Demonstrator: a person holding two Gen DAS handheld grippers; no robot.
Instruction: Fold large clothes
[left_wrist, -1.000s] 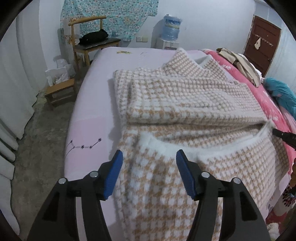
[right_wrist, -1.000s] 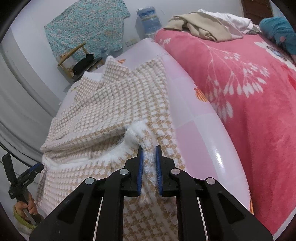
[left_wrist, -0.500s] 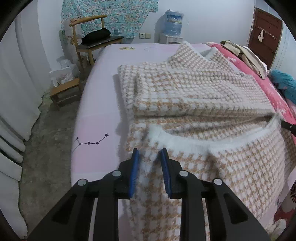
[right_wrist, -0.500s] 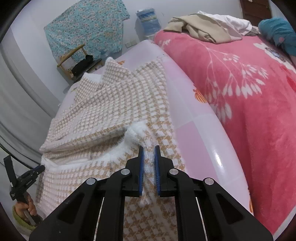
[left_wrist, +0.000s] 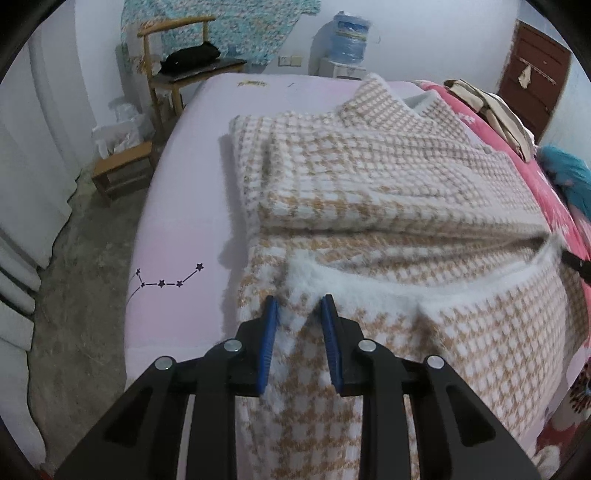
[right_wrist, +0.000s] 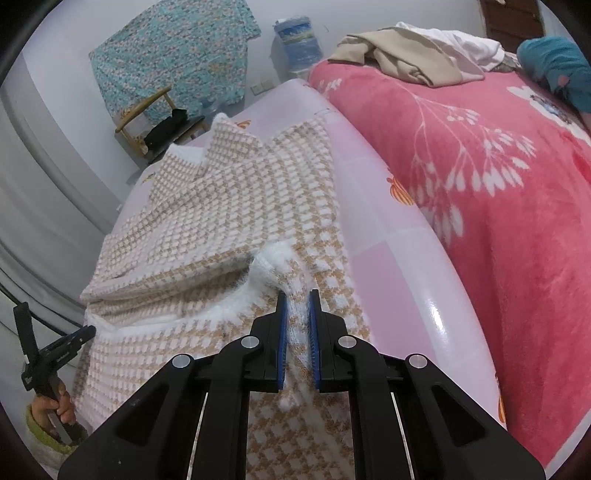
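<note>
A large beige-and-white houndstooth fleece garment (left_wrist: 388, 192) lies on the pale pink bed (left_wrist: 184, 206), its sleeves folded across the body. It also shows in the right wrist view (right_wrist: 221, 221). My left gripper (left_wrist: 298, 314) is shut on the garment's near left hem, a thick bunch of cloth between its blue pads. My right gripper (right_wrist: 297, 306) is shut on the near right hem, by the fluffy white lining (right_wrist: 269, 266). The left gripper shows at the right wrist view's left edge (right_wrist: 74, 339).
A wooden chair (left_wrist: 177, 70) with a black item, a low stool (left_wrist: 122, 170) and a water dispenser (left_wrist: 347, 48) stand past the bed. A pink blanket (right_wrist: 480, 184) with loose clothes (right_wrist: 410, 55) lies to the right. A brown door (left_wrist: 532, 74) is at the far right.
My left gripper closed from wide open onto the garment's near left hem. My right gripper stayed shut on the right hem; both moved slightly.
</note>
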